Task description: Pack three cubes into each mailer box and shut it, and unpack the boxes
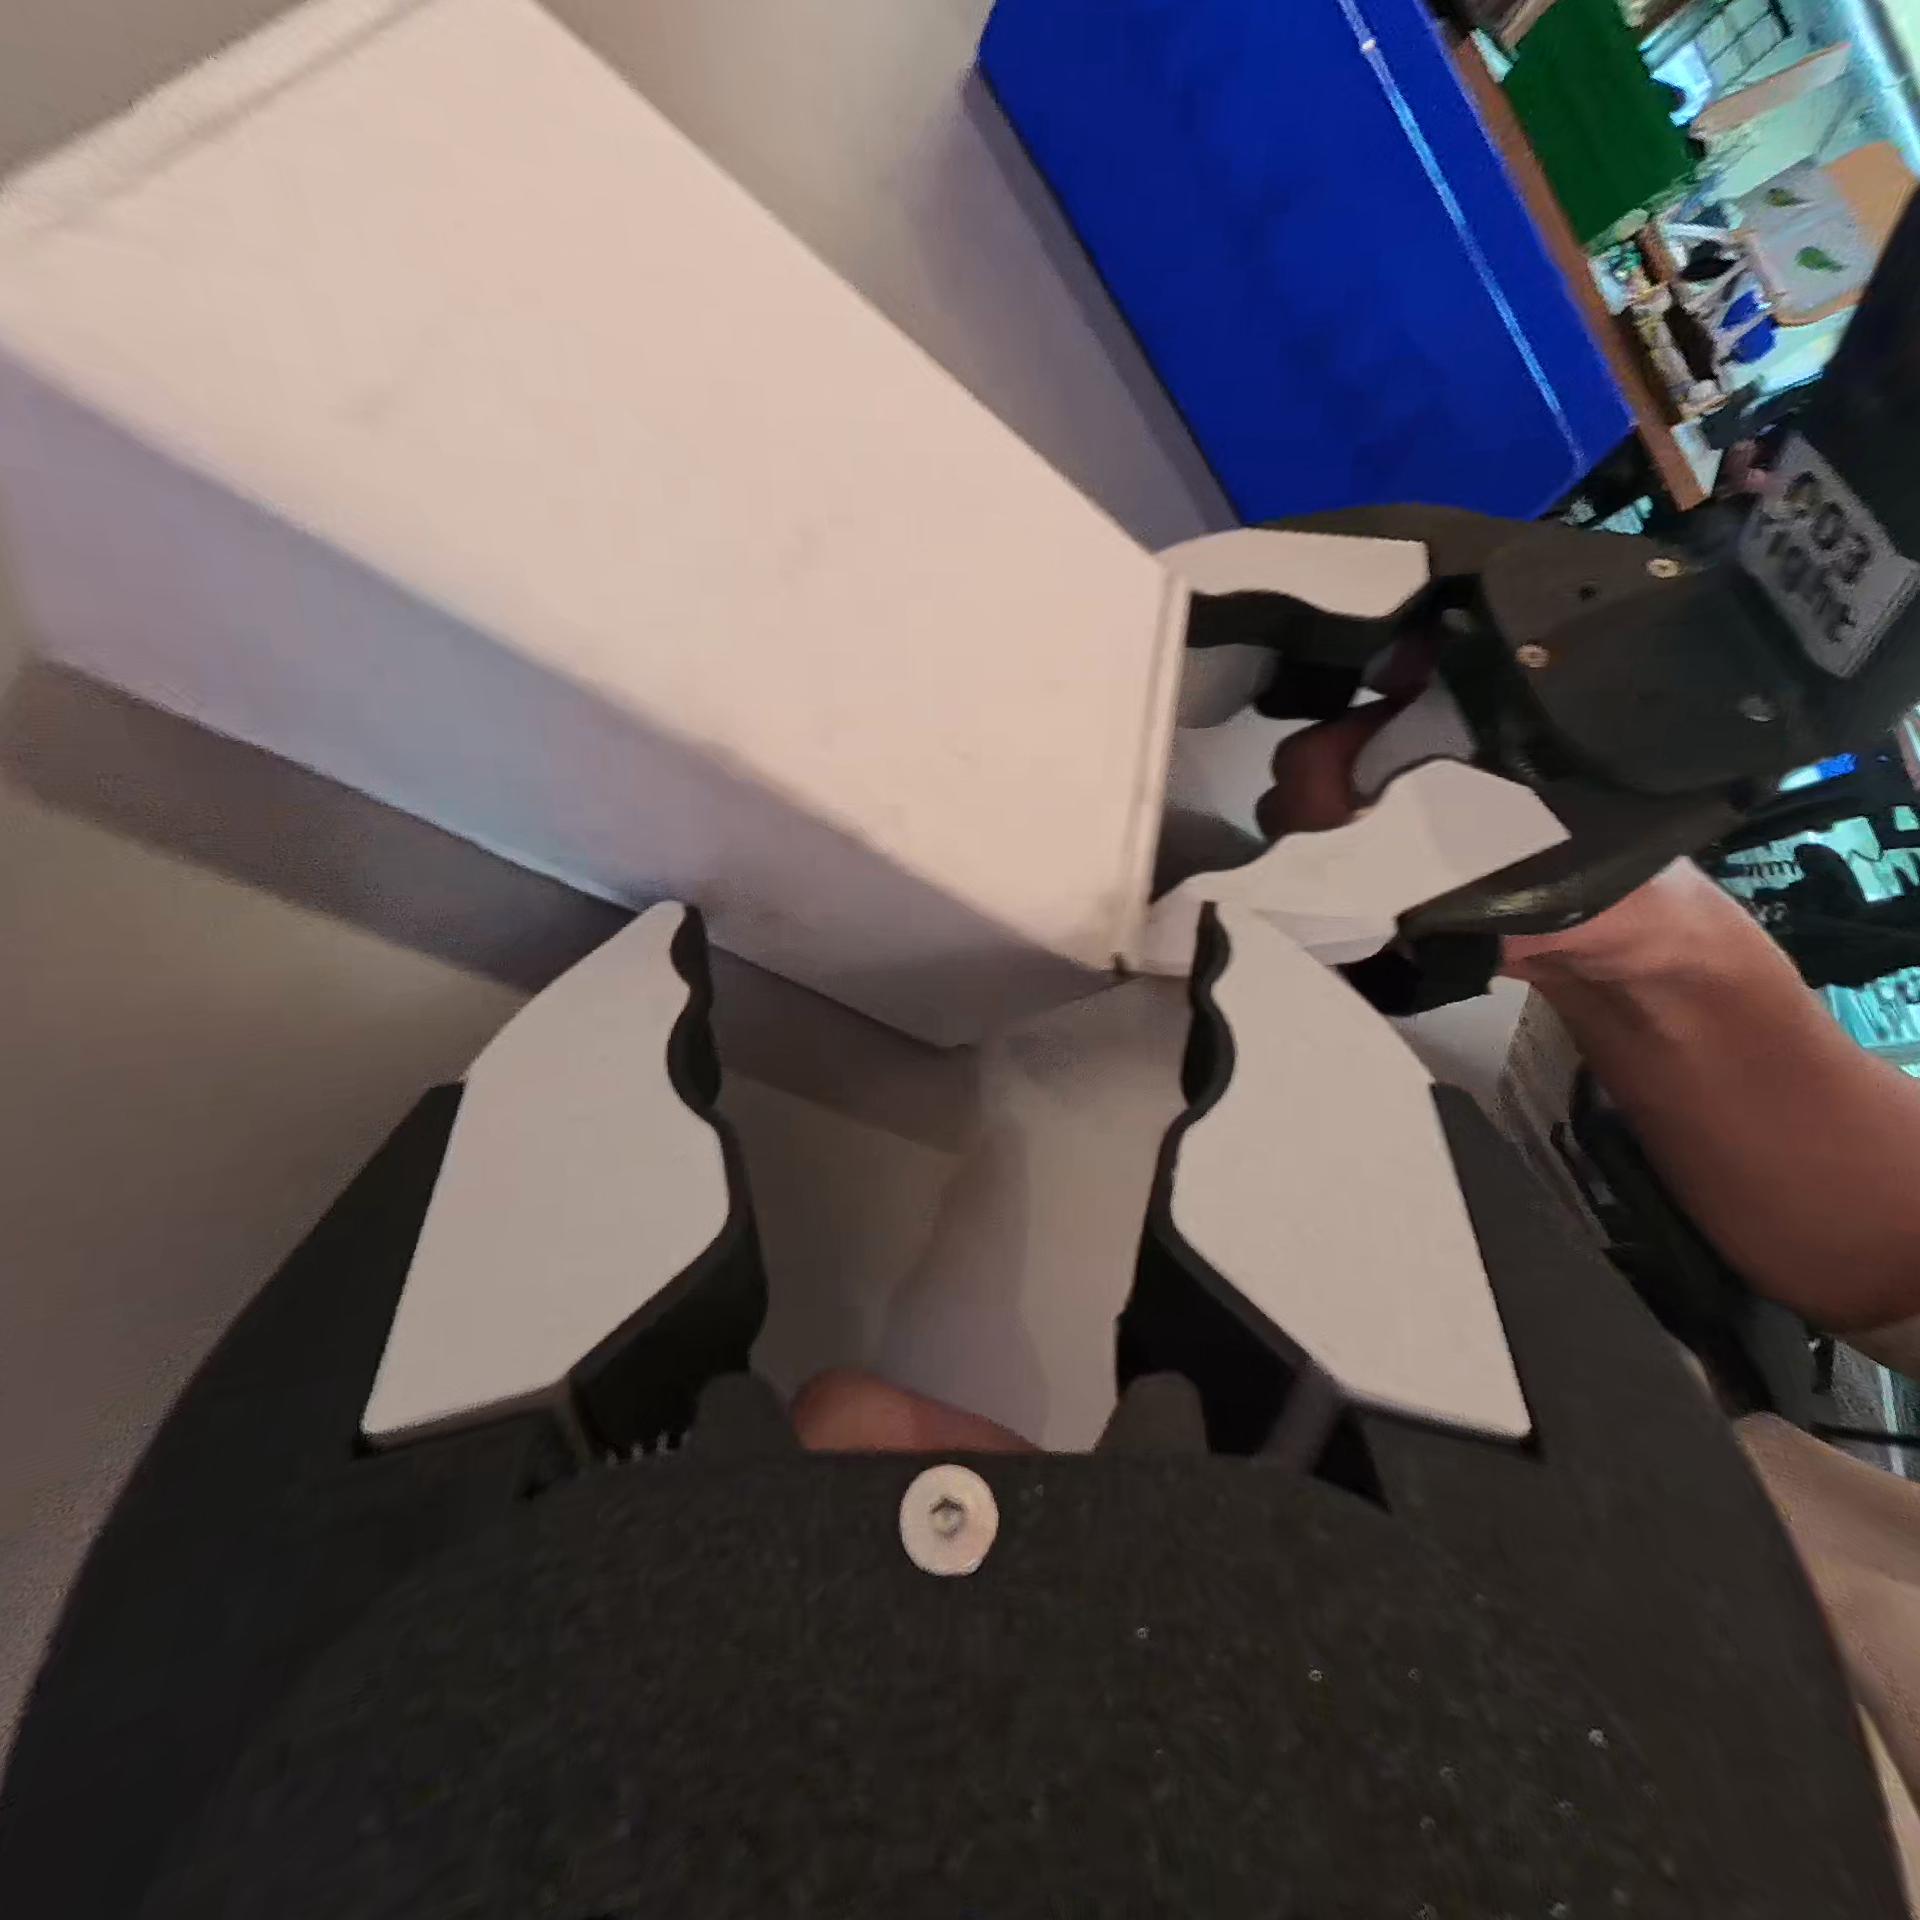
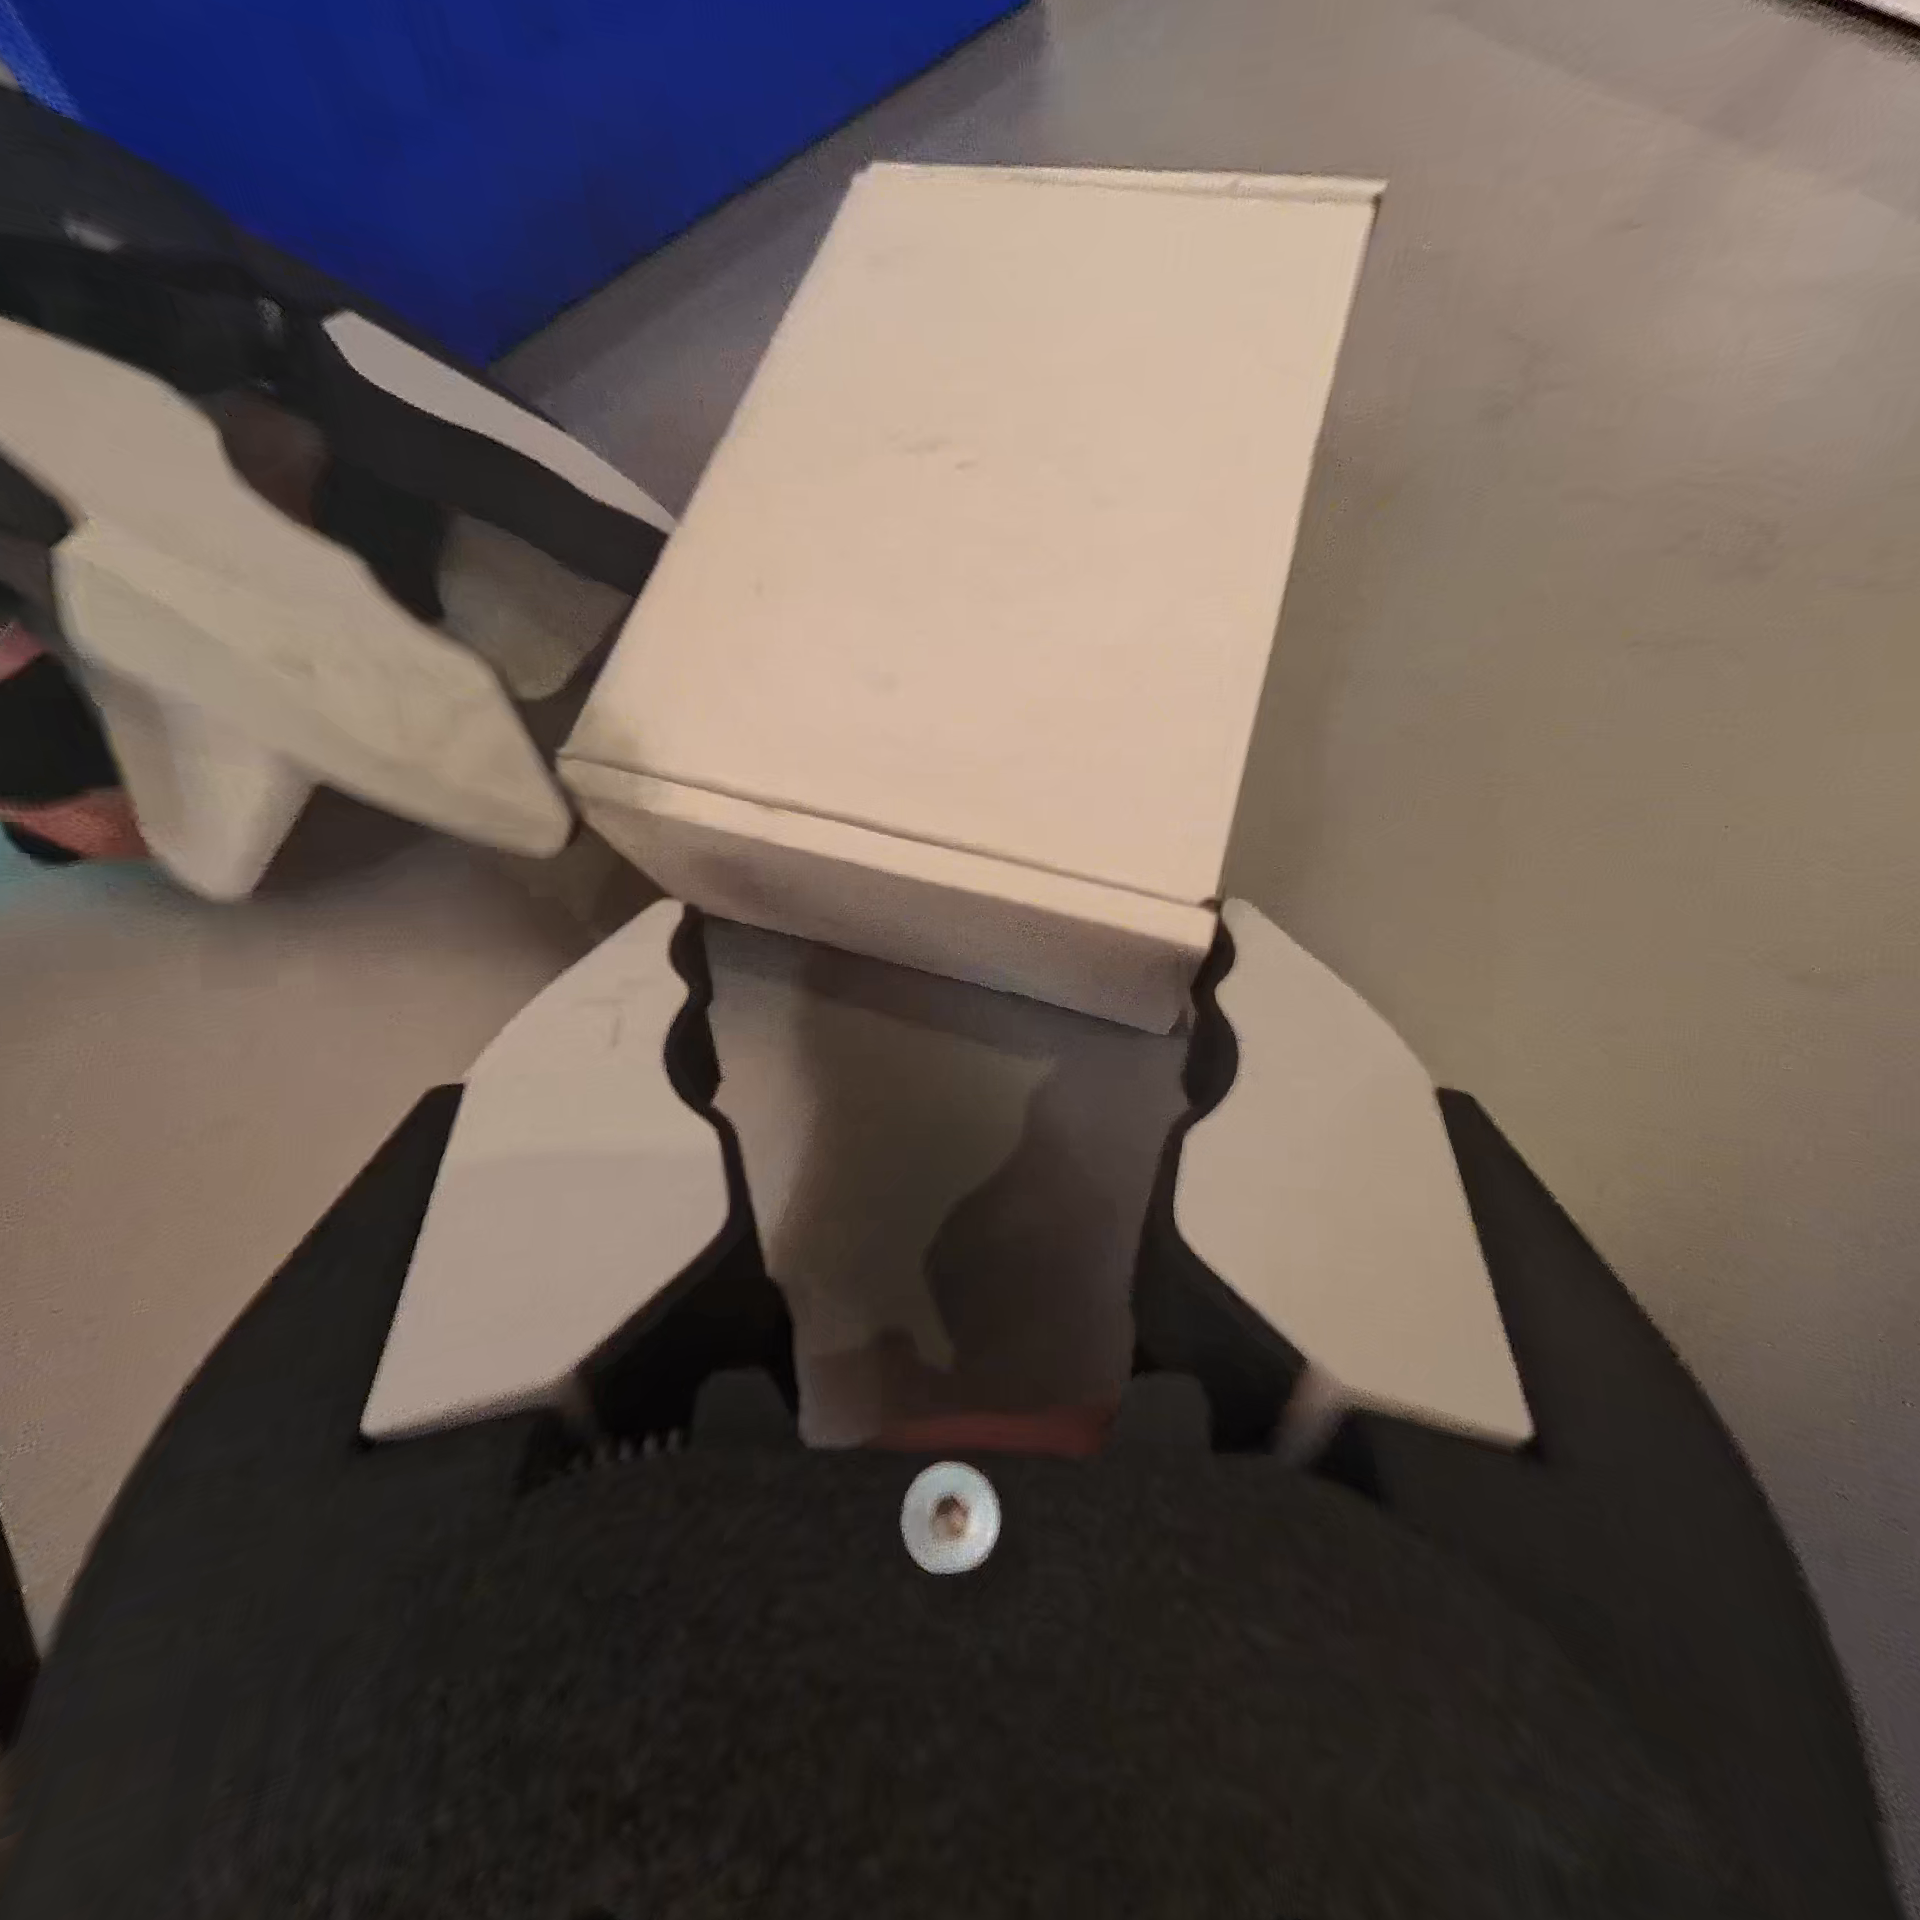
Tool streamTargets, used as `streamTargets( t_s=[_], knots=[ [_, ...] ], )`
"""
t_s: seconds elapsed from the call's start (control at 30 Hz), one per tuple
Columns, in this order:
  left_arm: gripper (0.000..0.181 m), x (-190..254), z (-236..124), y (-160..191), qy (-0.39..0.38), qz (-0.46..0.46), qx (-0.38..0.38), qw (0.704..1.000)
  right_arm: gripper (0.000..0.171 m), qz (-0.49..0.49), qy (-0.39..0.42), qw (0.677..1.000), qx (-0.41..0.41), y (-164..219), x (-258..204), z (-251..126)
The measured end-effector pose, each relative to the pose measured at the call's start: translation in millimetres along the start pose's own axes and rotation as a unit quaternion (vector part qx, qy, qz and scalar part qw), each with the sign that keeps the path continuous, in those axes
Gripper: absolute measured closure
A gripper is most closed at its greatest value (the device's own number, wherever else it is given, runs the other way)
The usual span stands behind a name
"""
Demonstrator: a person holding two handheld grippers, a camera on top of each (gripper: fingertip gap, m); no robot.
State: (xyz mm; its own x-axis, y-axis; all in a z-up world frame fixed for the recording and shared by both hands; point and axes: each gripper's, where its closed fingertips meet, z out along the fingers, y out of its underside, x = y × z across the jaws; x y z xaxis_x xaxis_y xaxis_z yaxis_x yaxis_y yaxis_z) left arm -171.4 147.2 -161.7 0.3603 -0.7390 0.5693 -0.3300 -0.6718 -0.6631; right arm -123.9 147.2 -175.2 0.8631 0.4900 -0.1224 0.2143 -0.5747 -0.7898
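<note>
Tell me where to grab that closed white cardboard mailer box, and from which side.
Probably by the narrow end of the white cardboard mailer box, approached head-on by the right gripper. That end looks about as wide as its open fingers, while the long flat top offers nothing to pinch. The left gripper could steady a corner.

The white mailer box (image 2: 966,540) is showing as matt, smooth paperboard with faint scuffs and crisp folded edges, lying on a grey worktop (image 2: 1610,623) that is looking smooth and dull, like laminate. The left gripper (image 1: 945,1039) and right gripper (image 2: 951,997) are showing black, grainy, rough-textured plastic bodies, fingers (image 1: 582,1195) faced with flat, pale, satin plates, and a bright metal screw (image 1: 948,1519) each. Toward the worktop's far edge, a blue bin (image 1: 1299,260) is looking like smooth, slightly glossy plastic.
</note>
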Motion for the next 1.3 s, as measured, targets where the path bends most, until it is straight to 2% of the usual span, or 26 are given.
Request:
streamTargets(
  t_s=[0.03, 0.1, 0.17, 0.23, 0.27, 0.37, 0.47, 0.6, 0.77, 0.97, 1.13, 1.23, 1.3],
  knots=[
    [0.083, 7.5, 1.7, -2.3, 0.002, 0.01, 0.004, 1.0, 0.084, 0.011, -0.001, 1.0, 0.004, -2.3, 0.8, 0.7],
    [0.076, 25.8, -1.9, -9.7, 0.006, 0.049, 0.015, 0.999, 0.077, 0.049, -0.011, 0.999, 0.006, -4.4, 4.0, 0.8],
    [0.077, 40.9, -11.7, -22.1, 0.004, 0.074, 0.037, 0.997, 0.08, 0.081, -0.041, 0.996, -0.001, -1.5, 3.6, -0.3],
    [0.094, 60.5, -21.0, -31.7, 0.034, 0.08, 0.054, 0.995, 0.088, 0.104, -0.073, 0.992, 0.004, -2.1, -0.1, -1.2],
    [0.097, 68.5, -23.1, -34.8, 0.045, 0.082, 0.061, 0.994, 0.086, 0.109, -0.085, 0.99, 0.001, -2.3, -3.4, -0.2],
    [0.095, 61.8, -18.4, -41.9, -0.009, 0.127, 0.067, 0.99, 0.082, 0.086, -0.072, 0.993, -0.025, 0.2, -4.9, 6.8],
    [0.091, 62.2, -16.1, -51.8, -0.005, 0.119, 0.071, 0.99, 0.071, 0.064, -0.058, 0.995, -0.053, 1.4, -3.3, 13.5],
    [0.088, 61.2, -16.0, -71.1, -0.022, 0.131, 0.087, 0.987, 0.076, 0.074, -0.085, 0.992, -0.058, -2.0, -12.2, 18.6],
    [0.096, 72.6, -9.1, -92.6, 0.001, 0.14, 0.084, 0.987, 0.085, 0.075, -0.072, 0.993, -0.061, -3.1, -7.2, 21.6],
    [0.113, 80.3, 15.1, -98.6, 0.029, 0.149, 0.061, 0.986, 0.074, 0.077, 0.023, 0.995, -0.067, 4.2, 33.0, 14.2],
    [0.115, 84.2, 28.0, -117.5, 0.062, 0.137, 0.078, 0.986, 0.095, 0.089, -0.003, 0.994, -0.063, 6.7, 34.8, 7.1],
    [0.116, 84.4, 37.5, -120.6, 0.075, 0.135, 0.067, 0.986, 0.089, 0.133, -0.023, 0.989, -0.058, 7.0, 38.6, -1.3],
    [0.115, 82.7, 46.9, -117.4, 0.08, 0.132, 0.057, 0.986, 0.084, 0.136, 0.023, 0.988, -0.067, 13.1, 57.1, -11.9]
  ],
)
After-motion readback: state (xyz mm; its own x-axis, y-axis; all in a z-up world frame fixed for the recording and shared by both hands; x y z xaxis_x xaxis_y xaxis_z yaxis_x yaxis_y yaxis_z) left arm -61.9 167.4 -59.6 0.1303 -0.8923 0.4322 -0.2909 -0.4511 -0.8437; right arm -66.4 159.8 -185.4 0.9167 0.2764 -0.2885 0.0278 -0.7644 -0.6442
